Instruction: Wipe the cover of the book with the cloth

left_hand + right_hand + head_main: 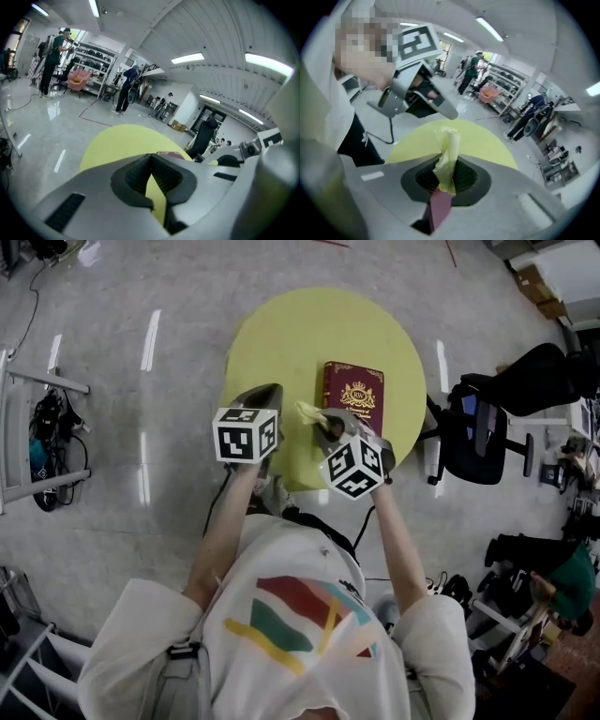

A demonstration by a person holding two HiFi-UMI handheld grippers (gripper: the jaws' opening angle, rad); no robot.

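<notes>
A dark red book (pixel 353 390) with a gold crest lies flat on the round yellow table (pixel 281 334). My right gripper (pixel 328 425) hangs just left of the book's near end, shut on a crumpled pale yellow cloth (pixel 309 412). In the right gripper view the cloth (pixel 449 145) sticks up from the pinched jaws of the right gripper (pixel 446 171), and the book (pixel 439 208) shows below through the gap. My left gripper (pixel 265 396) hovers over the table's left part, shut and empty. In the left gripper view its jaws (pixel 151 156) meet above the table (pixel 117 140).
A black office chair (pixel 478 432) stands right of the table. Cables and a metal frame (pixel 47 427) lie on the floor at the left. Shelving racks and standing people (pixel 51 56) are far off across the shiny floor.
</notes>
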